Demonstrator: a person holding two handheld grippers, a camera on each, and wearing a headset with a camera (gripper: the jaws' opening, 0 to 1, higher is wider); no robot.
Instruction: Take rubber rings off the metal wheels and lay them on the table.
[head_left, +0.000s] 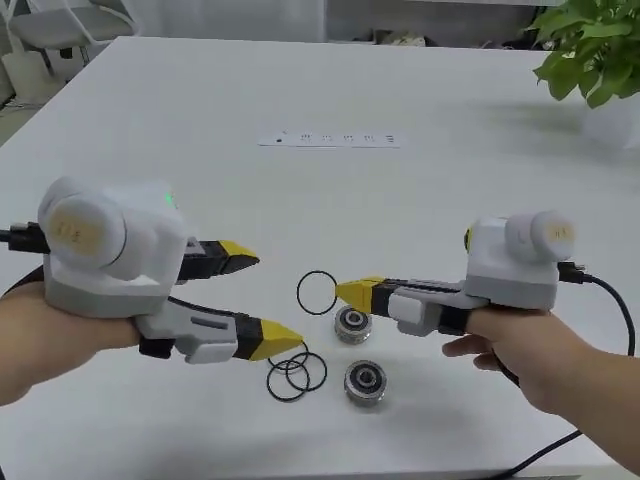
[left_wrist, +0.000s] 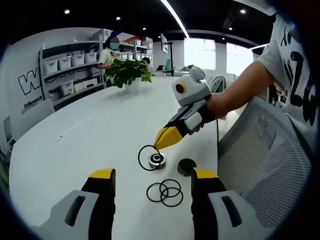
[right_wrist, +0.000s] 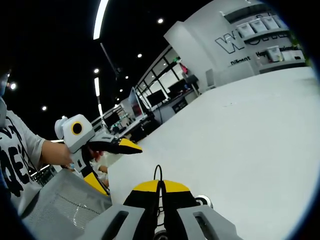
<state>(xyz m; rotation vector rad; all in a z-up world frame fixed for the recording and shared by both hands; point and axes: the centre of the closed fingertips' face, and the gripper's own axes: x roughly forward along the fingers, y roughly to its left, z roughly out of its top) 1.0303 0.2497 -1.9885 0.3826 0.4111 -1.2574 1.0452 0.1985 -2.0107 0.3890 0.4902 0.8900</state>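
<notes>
My right gripper (head_left: 345, 292) is shut on the edge of a thin black rubber ring (head_left: 299, 292), which hangs off its yellow tips just left of a metal wheel (head_left: 352, 324). A second wheel (head_left: 365, 382) lies nearer the front edge. Three loose rings (head_left: 297, 372) lie overlapping on the table to its left. My left gripper (head_left: 272, 300) hovers open above those rings, nothing between its fingers. In the left gripper view its jaws (left_wrist: 153, 176) frame the laid rings (left_wrist: 167, 192) and both wheels (left_wrist: 158, 160). In the right gripper view the ring (right_wrist: 158, 172) stands up from the shut tips (right_wrist: 160, 186).
A white power strip (head_left: 330, 139) lies mid-table, far back. A potted plant (head_left: 590, 50) stands at the back right corner. The right gripper's black cable (head_left: 610, 300) trails off the table's front right. A mesh chair (left_wrist: 265, 160) sits by the near table edge.
</notes>
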